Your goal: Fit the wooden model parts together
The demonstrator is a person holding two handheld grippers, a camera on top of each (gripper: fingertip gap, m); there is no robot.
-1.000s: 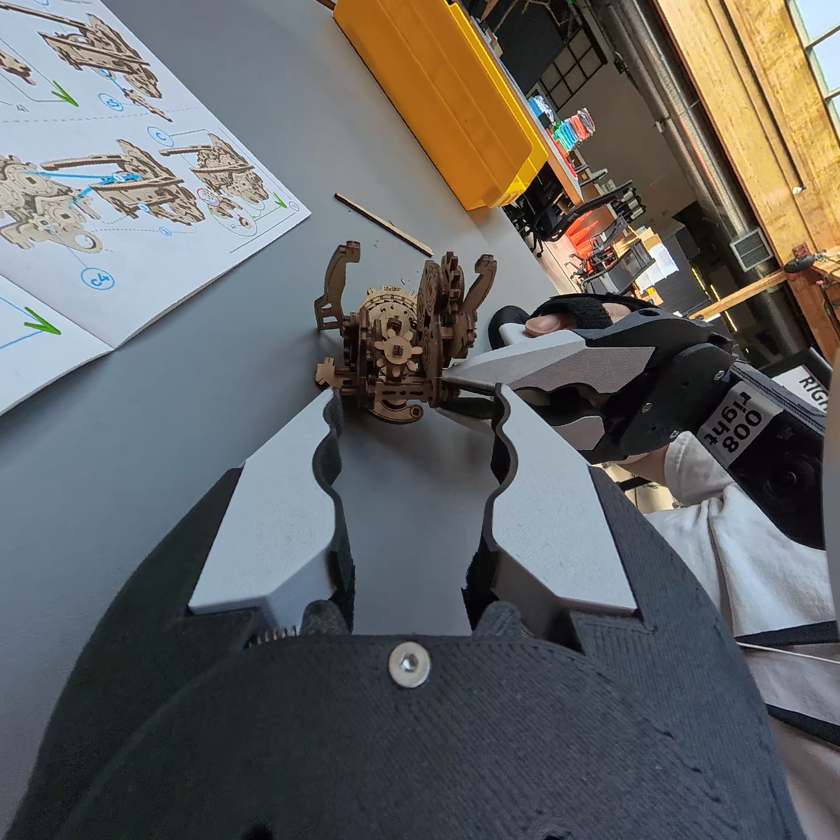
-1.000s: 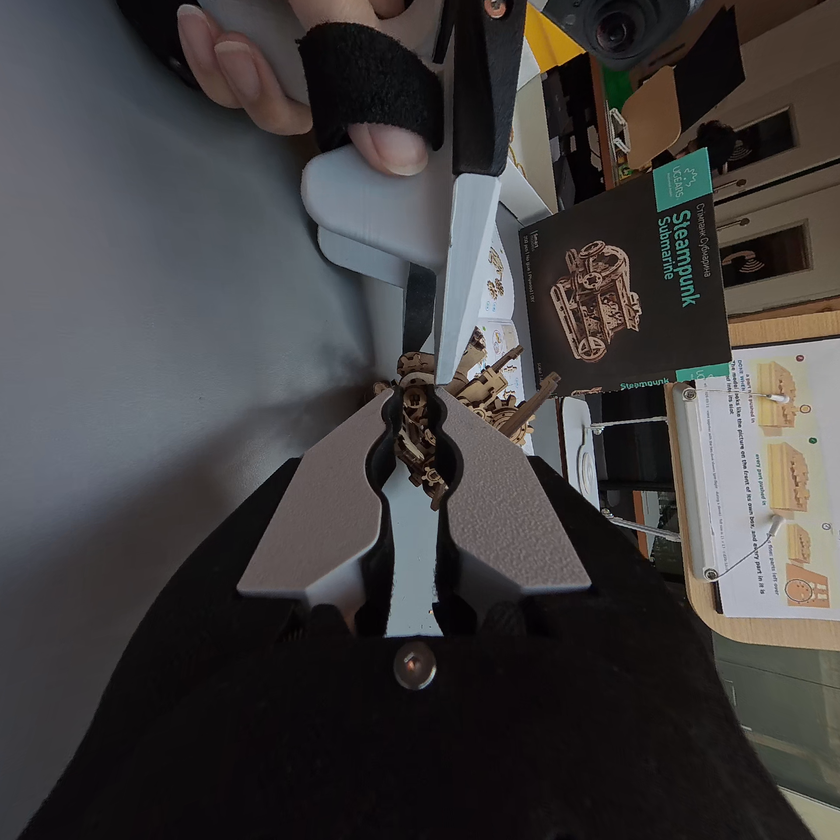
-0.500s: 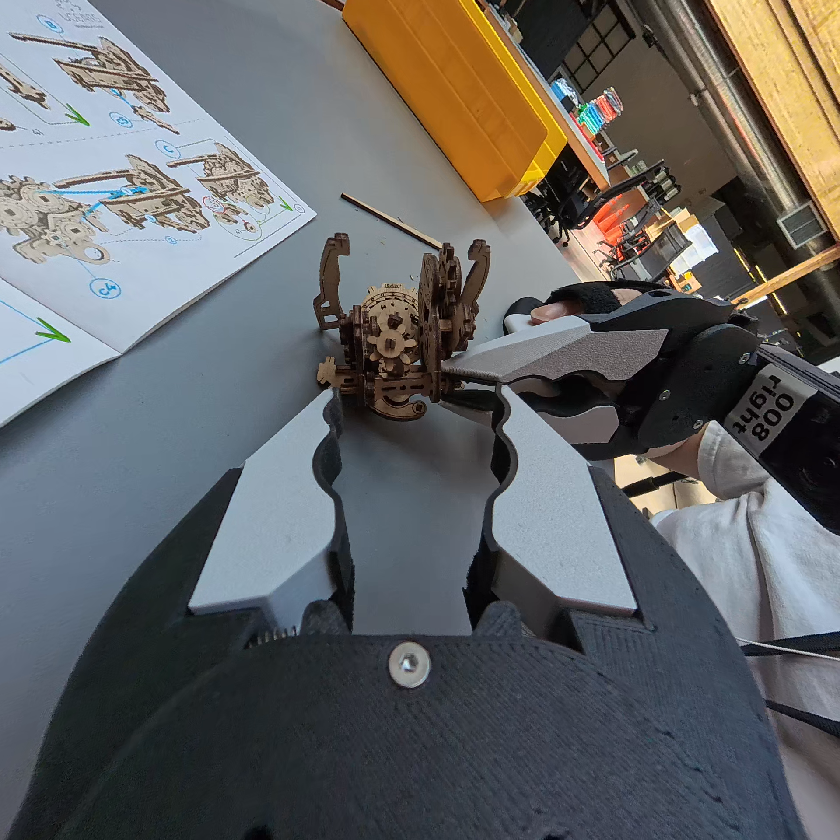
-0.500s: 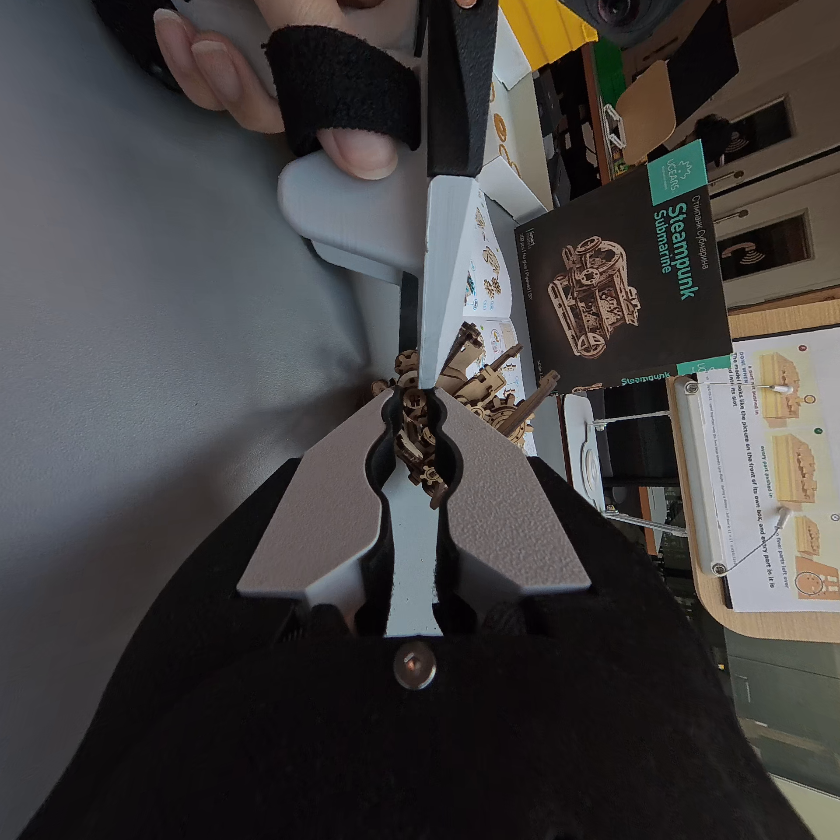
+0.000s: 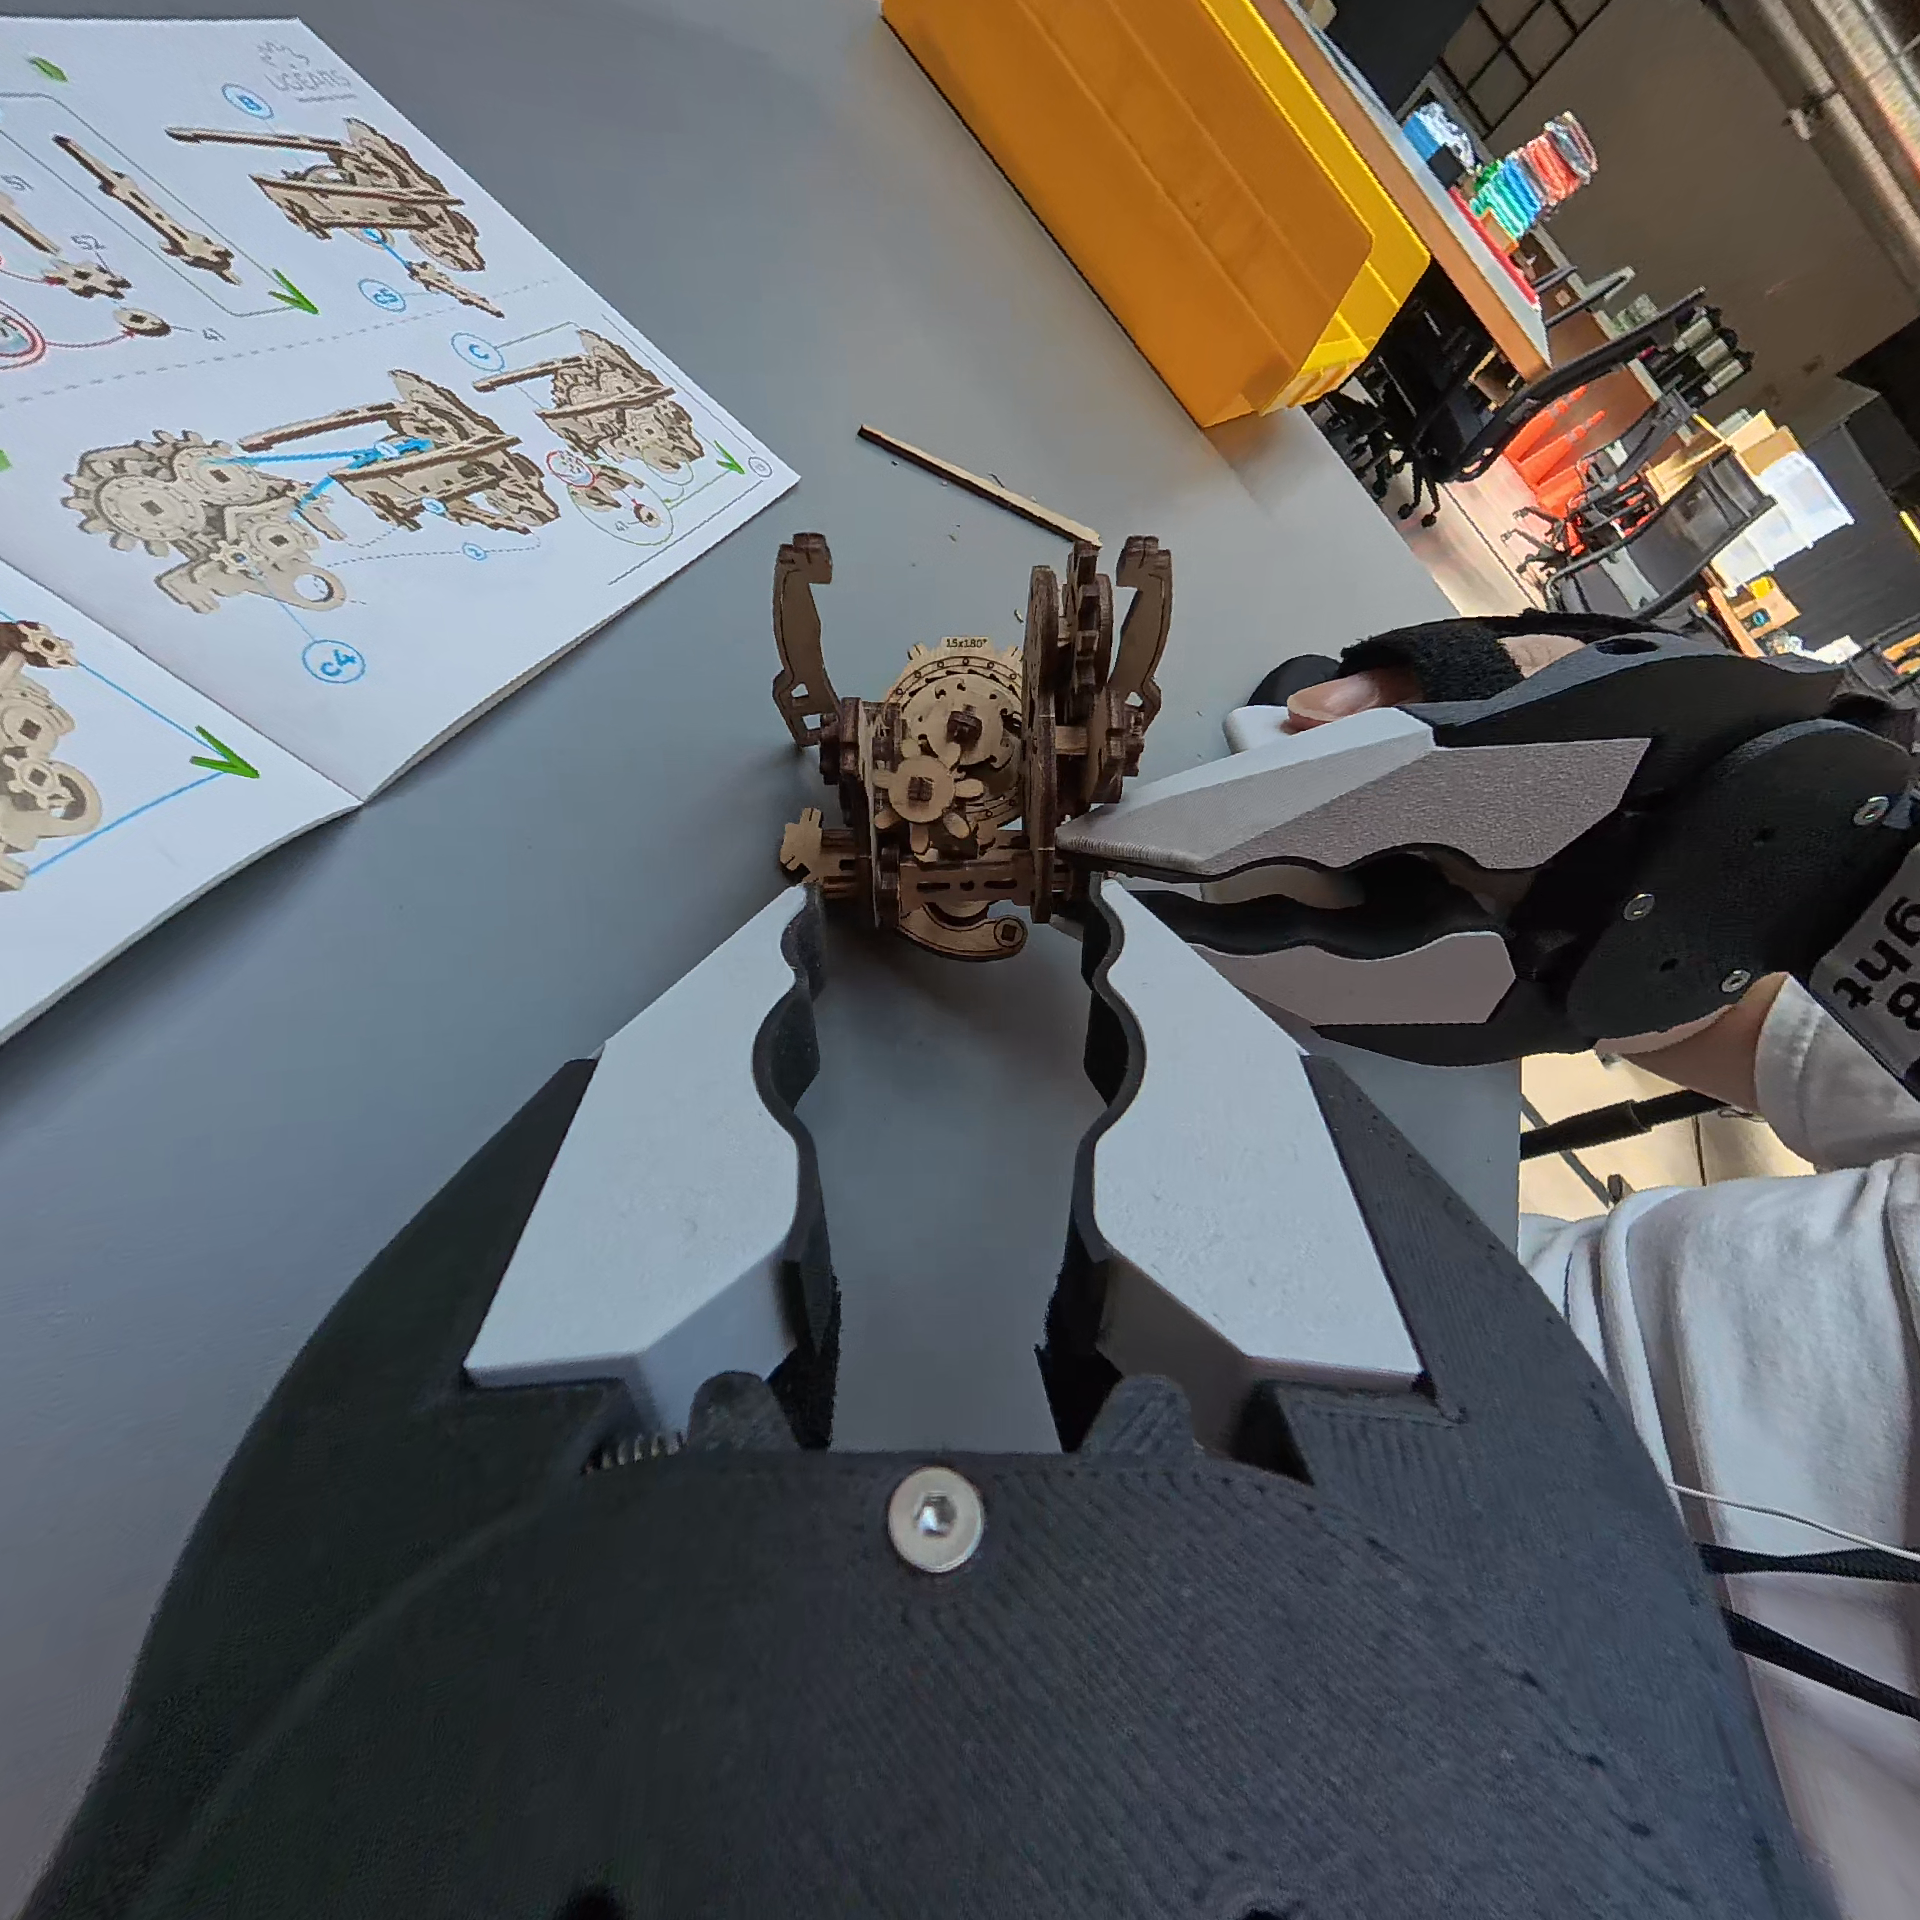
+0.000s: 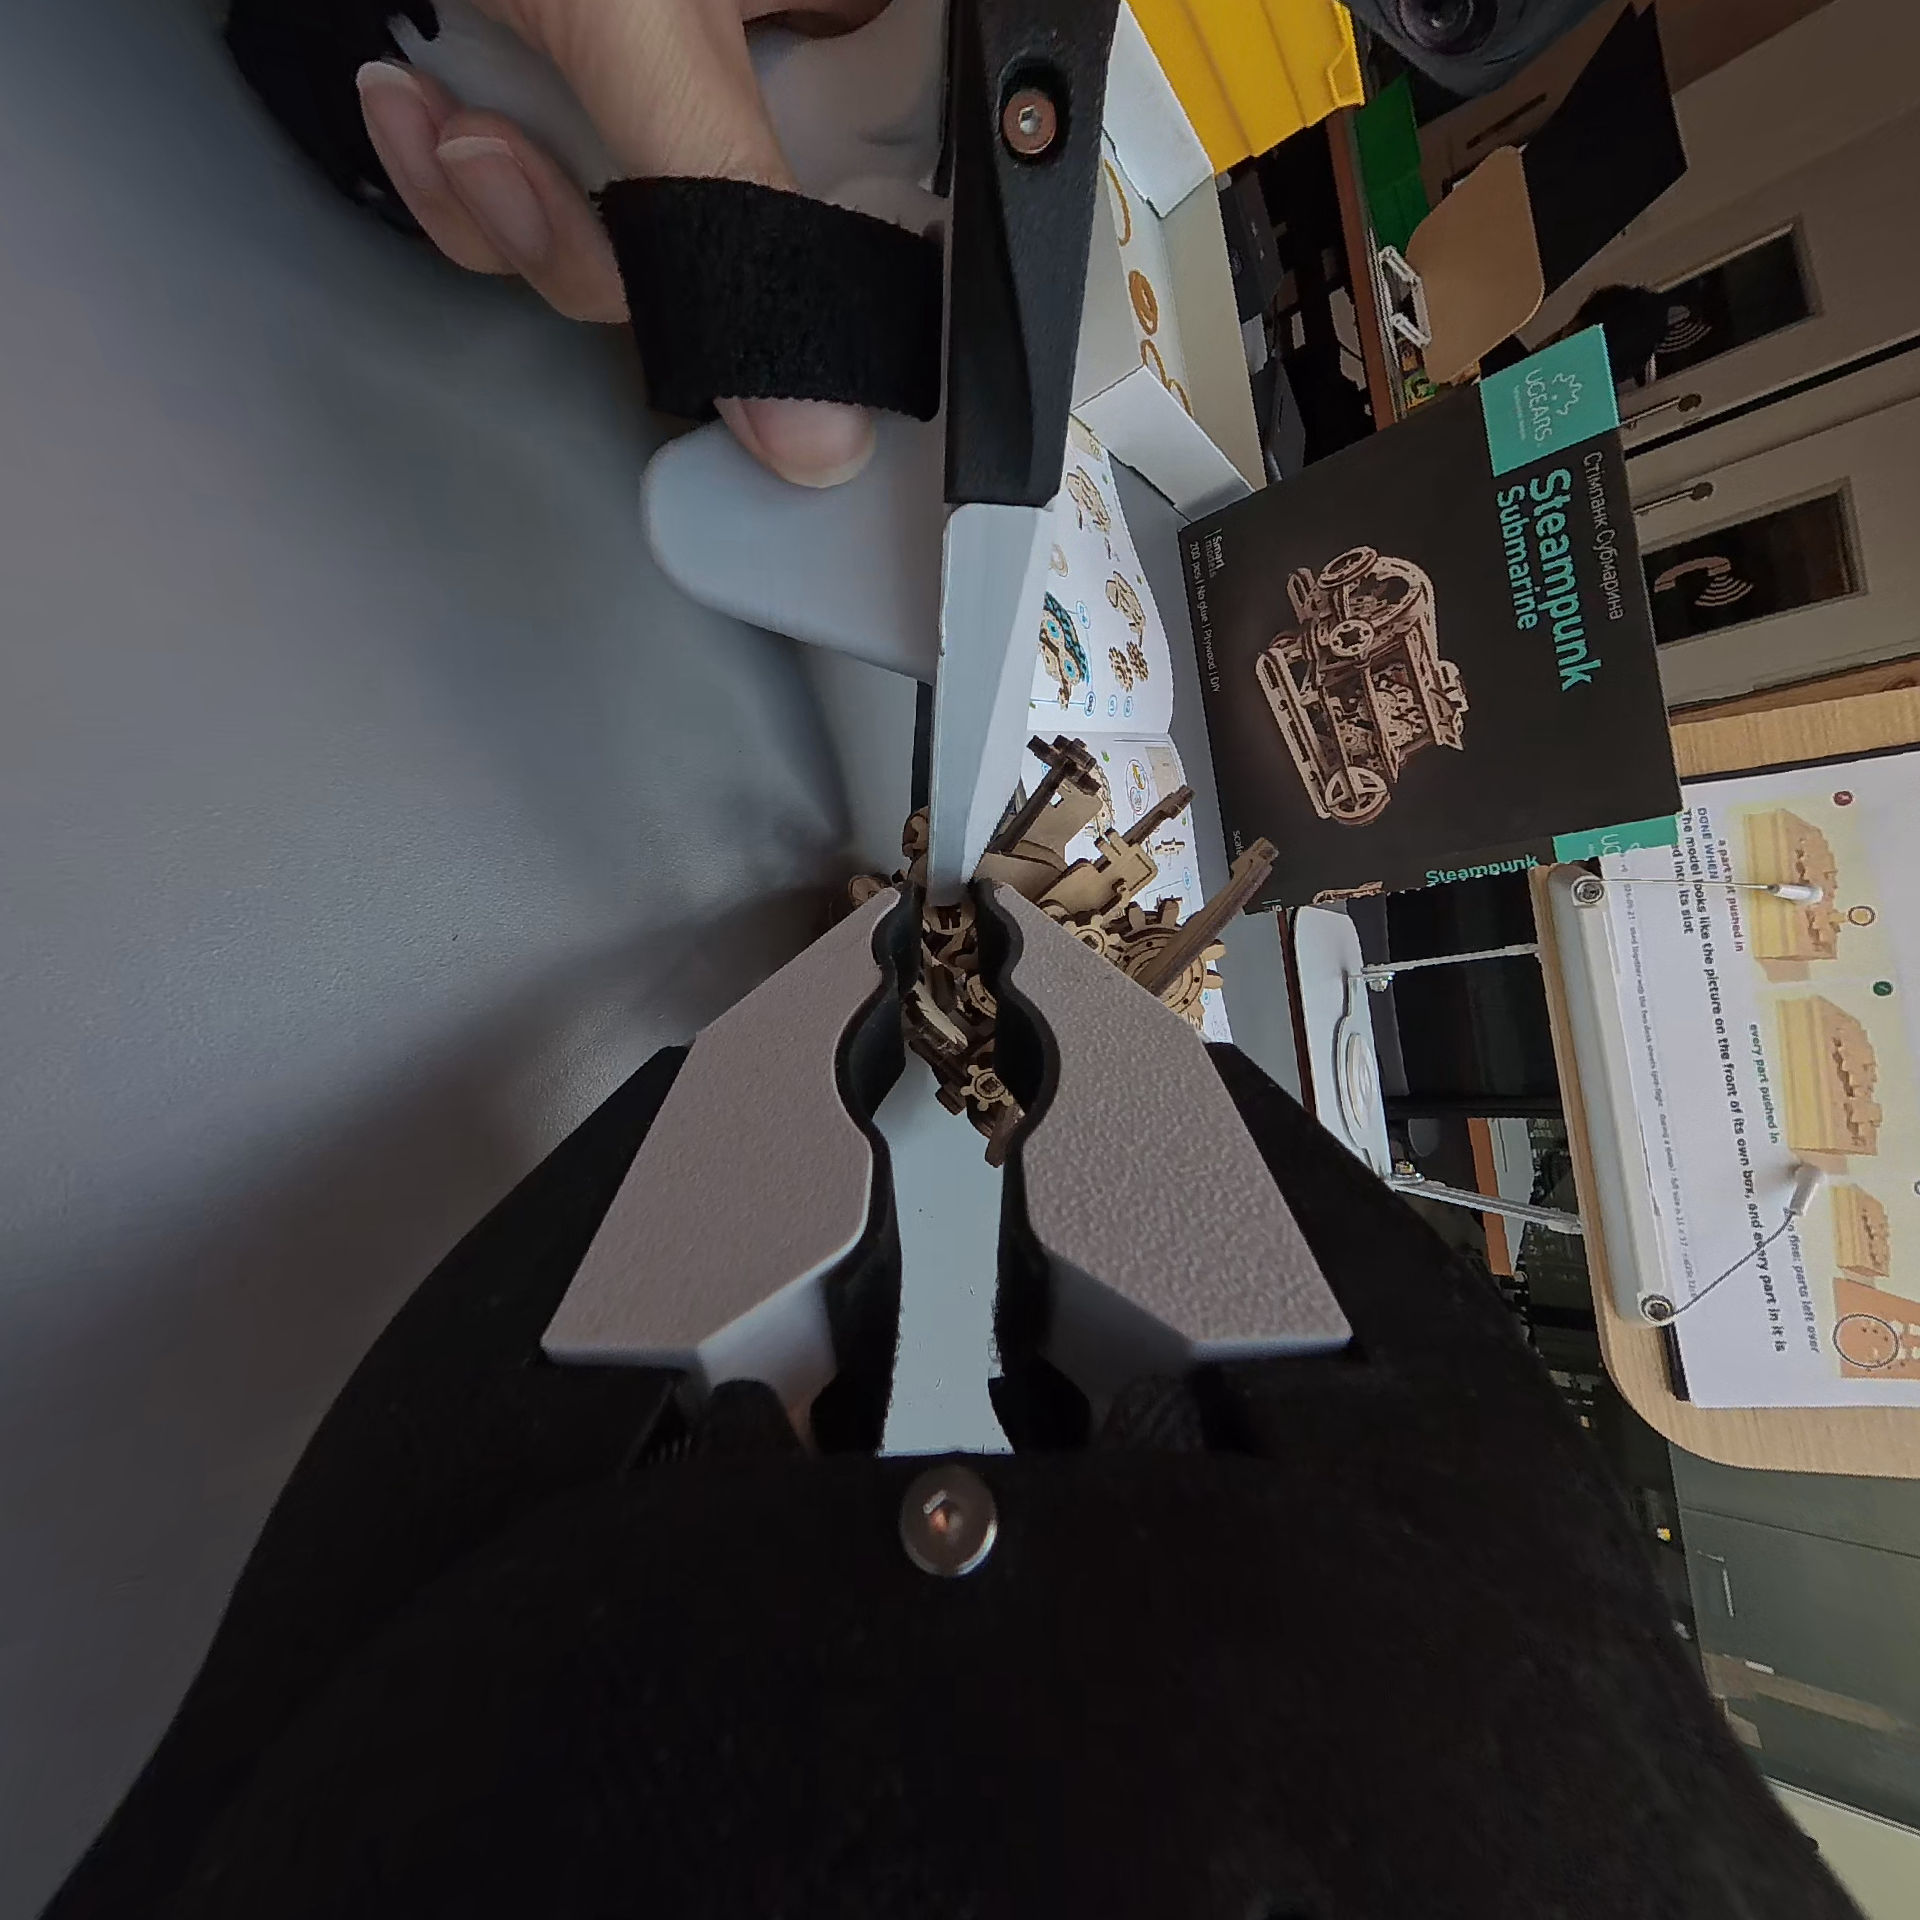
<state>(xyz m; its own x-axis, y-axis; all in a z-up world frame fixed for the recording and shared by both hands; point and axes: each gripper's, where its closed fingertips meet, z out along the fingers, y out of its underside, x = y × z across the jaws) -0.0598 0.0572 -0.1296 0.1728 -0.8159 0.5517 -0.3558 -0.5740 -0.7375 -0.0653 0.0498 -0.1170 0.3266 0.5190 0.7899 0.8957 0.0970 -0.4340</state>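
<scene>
L gripper (image 5: 951,904) closer to wooden model (image 5: 966,769)

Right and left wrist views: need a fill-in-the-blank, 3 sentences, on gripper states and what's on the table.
1. The right gripper is shut on the brown wooden gear model, while the left gripper is ____.
2. The long plastic bin on the grey table is ____ in colour.
3. The open white instruction booklet lies ____ on the table.

Missing words: open; yellow; flat
</scene>
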